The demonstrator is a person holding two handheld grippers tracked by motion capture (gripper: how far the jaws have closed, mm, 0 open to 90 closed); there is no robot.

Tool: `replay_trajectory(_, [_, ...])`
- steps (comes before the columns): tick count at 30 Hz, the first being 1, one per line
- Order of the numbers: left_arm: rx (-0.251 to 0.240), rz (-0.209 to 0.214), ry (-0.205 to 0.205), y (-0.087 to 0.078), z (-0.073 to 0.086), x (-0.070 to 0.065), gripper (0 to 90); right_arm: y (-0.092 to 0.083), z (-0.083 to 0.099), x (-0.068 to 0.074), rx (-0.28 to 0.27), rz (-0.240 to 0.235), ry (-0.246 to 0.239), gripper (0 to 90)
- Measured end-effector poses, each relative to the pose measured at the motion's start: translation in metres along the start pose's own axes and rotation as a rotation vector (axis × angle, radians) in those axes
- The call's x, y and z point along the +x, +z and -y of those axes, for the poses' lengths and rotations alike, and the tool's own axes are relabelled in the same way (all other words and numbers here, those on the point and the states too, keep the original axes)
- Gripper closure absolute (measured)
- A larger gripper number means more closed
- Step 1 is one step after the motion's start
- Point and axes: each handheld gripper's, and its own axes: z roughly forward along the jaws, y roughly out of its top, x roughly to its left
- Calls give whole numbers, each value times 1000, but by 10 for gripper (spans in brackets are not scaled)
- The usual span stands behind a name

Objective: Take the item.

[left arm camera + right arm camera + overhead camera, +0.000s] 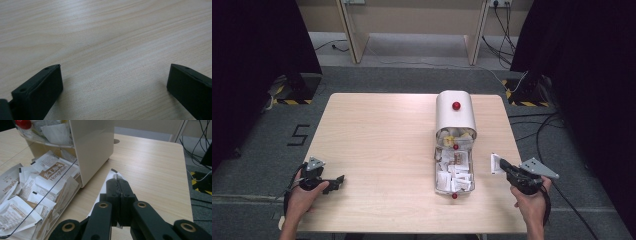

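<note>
A cream box [455, 116] with a red knob [456, 105] stands at the table's middle right. Its clear front flap [454, 172] lies open toward me, heaped with white paper sachets [37, 187]. My right gripper [504, 167] is just right of the flap, shut on one white sachet [495, 163]. In the right gripper view the jaws [117, 182] pinch that sachet [111, 175] edge-on beside the box wall [92, 147]. My left gripper [337, 181] rests near the front left of the table, open, with bare wood between its jaws [115, 68].
The wooden table [377, 135] has wide bare room left of the box. Cables [542, 130] run over the grey floor at the right. Black curtains hang on both sides, and a wooden bench stands behind the table.
</note>
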Motion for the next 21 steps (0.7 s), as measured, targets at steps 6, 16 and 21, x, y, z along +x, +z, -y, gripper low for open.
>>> replay_trajectory(6, [0,0,0,0,0,0,0,6,3,-3,16,3,3,893])
replay_trajectory(16, [0,0,0,0,0,0,0,11,8,-7,28,12,12,892])
replay_trajectory(21, [0,0,0,0,0,0,0,18,12,-10,44,16,20,892])
